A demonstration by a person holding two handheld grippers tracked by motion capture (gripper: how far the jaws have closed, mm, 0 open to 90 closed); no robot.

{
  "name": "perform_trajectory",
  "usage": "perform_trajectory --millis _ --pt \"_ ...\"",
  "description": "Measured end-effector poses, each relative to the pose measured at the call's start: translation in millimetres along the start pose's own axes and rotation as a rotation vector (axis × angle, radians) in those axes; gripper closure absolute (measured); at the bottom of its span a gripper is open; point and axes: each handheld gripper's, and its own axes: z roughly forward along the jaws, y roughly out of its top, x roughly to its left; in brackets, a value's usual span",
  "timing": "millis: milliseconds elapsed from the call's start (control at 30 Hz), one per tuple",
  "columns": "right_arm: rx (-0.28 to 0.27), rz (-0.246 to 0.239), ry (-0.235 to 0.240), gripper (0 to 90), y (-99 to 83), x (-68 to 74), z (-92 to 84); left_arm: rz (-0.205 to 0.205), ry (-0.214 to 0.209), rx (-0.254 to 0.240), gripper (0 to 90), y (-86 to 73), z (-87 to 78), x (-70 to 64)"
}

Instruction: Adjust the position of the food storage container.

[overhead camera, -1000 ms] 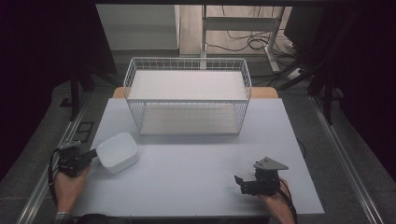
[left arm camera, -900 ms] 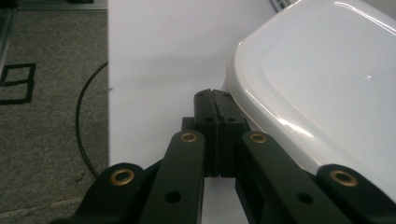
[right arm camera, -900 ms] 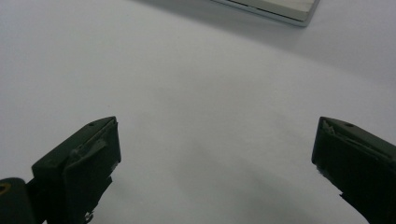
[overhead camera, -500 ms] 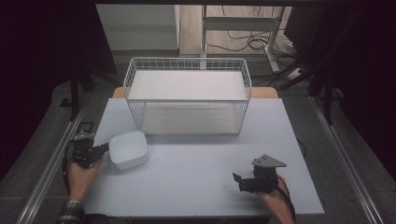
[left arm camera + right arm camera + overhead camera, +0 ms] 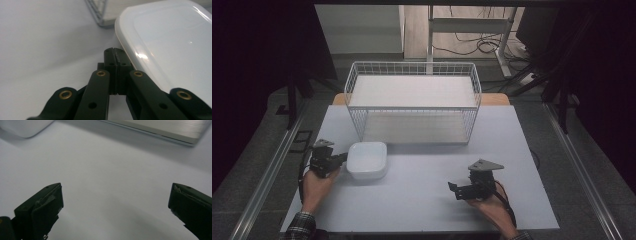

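The left claw [image 5: 343, 158], closed beside the white container [image 5: 367, 160], has pushed it nearer the wire basket [image 5: 412, 75]; probably it goes inside. The right claw [image 5: 454, 189] rests open.

Beyond the pressed-together fingers [image 5: 115, 65] of the left gripper [image 5: 115, 53], the white container [image 5: 172, 47] runs off the frame's right edge, while the wire basket [image 5: 98, 11] ahead is cropped at top and blurred.
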Motion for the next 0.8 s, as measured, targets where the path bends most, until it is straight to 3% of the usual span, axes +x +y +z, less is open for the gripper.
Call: perform_trajectory --millis 67,100,133,200,267,300,333,367,467,633,667,800 --pt "0.005 0.0 0.008 5.7 2.2 1.3 2.9 0.008 -0.013 0.006 90.0 0.9 2.6 -5.4" --pt "0.022 0.016 0.041 12.8 9.9 4.5 11.3 0.015 -0.025 0.012 90.0 1.5 4.9 -9.8" --pt "0.022 0.016 0.041 12.8 9.9 4.5 11.3 0.015 -0.025 0.012 90.0 1.5 4.9 -9.8" --pt "0.027 0.027 0.058 23.0 21.6 9.7 22.2 0.024 -0.036 0.018 90.0 2.2 7.6 -15.5" --pt "0.026 0.025 0.062 26.5 25.7 11.8 25.7 0.03 -0.047 0.022 90.0 2.9 9.9 -20.2" --pt "0.023 0.024 0.069 34.0 33.8 16.1 32.9 0.034 -0.055 0.025 90.0 3.4 11.9 -24.0" --pt "0.023 0.024 0.069 34.0 33.8 16.1 32.9 0.034 -0.055 0.025 90.0 3.4 11.9 -24.0" --pt "0.024 0.02 0.076 42.1 41.4 19.9 40.8 0.036 -0.064 0.029 90.0 3.7 13.1 -26.6" --pt "0.025 0.014 0.087 49.2 47.3 22.9 48.5 0.045 -0.078 0.036 90.0 4.3 16.6 -33.4" --pt "0.077 -0.003 0.14 73.2 60.2 32.0 79.3 0.056 -0.111 0.052 90.0 5.3 23.8 -46.8" --pt "0.077 -0.003 0.14 73.2 60.2 32.0 79.3 0.059 -0.116 0.055 90.0 5.4 25.5 -50.0" --pt "0.089 -0.027 0.129 86.8 61.8 36.3 89.4 0.083 -0.15 0.069 90.0 7.2 33.8 -66.5"
